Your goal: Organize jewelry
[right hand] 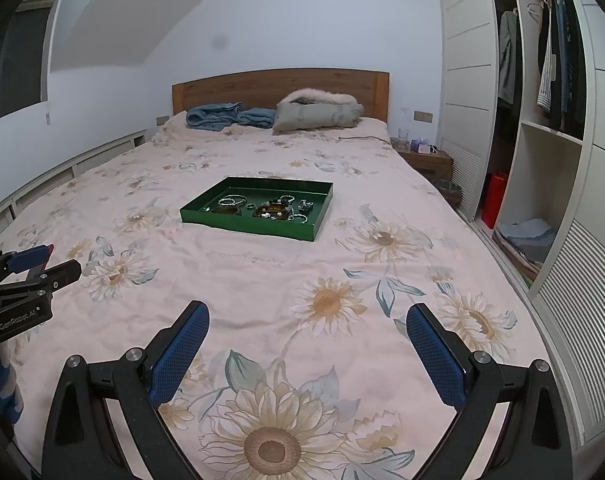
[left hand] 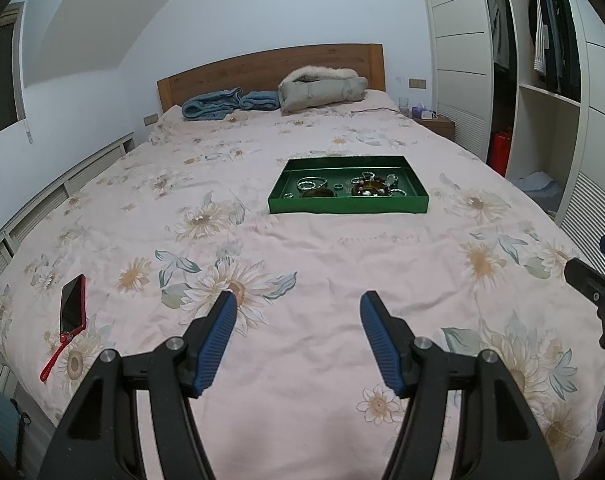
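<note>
A green tray (left hand: 348, 205) (right hand: 254, 229) lies mid-bed on the floral pink bedspread. Inside it are silver bangles (left hand: 311, 181) (right hand: 232, 201), small rings, and dark amber bead bracelets (left hand: 368, 189) (right hand: 271, 211) in a loose heap. My left gripper (left hand: 298, 300) hovers over the near part of the bed, well short of the tray, open with nothing between its blue pads. My right gripper (right hand: 308, 312) is likewise open and empty, nearer the bed's foot, the tray ahead and to its left. Each gripper shows at the other view's edge: the right gripper (left hand: 594, 280) and the left gripper (right hand: 30, 268).
A phone in a red case (left hand: 73, 305) with a red coiled strap lies on the bed's left side. Blue blankets (left hand: 226, 103) and a grey fur-trimmed coat (left hand: 322, 89) sit by the wooden headboard. A nightstand (right hand: 424, 160) and an open wardrobe (right hand: 542, 140) stand on the right.
</note>
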`<state>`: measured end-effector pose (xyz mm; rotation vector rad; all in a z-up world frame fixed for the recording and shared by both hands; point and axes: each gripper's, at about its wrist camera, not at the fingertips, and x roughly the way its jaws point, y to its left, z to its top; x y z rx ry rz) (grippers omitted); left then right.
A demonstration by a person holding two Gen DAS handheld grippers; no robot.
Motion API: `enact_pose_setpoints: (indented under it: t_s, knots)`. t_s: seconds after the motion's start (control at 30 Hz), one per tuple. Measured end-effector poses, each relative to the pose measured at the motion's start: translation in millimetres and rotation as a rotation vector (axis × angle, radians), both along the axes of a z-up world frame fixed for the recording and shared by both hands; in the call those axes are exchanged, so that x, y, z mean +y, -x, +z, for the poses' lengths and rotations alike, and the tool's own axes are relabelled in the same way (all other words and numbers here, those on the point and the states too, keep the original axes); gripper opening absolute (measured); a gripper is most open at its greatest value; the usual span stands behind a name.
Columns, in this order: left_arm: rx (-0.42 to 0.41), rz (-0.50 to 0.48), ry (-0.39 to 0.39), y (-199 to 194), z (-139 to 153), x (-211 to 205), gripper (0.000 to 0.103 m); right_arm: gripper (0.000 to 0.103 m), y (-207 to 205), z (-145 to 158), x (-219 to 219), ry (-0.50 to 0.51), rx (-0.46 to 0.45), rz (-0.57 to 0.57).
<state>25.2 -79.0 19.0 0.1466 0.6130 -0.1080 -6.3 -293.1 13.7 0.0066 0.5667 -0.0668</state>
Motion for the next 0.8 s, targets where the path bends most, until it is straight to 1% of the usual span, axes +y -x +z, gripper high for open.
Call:
enact_pose_setpoints:
  t_s: [0.27,0.8]
  knots:
    - [0.009,-0.004,0.002,-1.0,-5.3,-1.1,0.062,0.098,-0.8,-3.6,-2.6,-0.004,0.008,-0.009]
    - [0.015,0.000,0.007,-1.9,-6.2,1.8,0.062,0.098,-2.8,-5.9,-1.2,0.000,0.013,-0.006]
